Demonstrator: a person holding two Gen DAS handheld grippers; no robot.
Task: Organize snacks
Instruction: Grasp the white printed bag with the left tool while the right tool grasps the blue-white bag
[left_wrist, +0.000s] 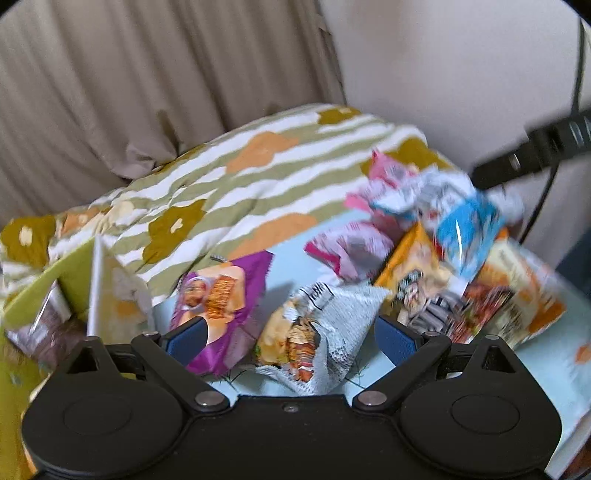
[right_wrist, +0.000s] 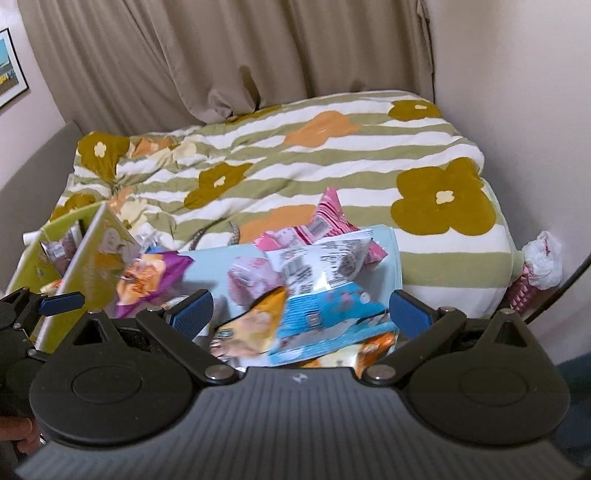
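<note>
Both grippers spread wide, empty. Left gripper (left_wrist: 291, 339) straddles grey-white snack pouch (left_wrist: 325, 332) on pale blue surface. Right gripper (right_wrist: 301, 314) hovers over blue packet (right_wrist: 325, 314) atop heap. Risks: slippery foil slipping out, neighbours dragged off, green box (right_wrist: 66, 236) missed.
</note>
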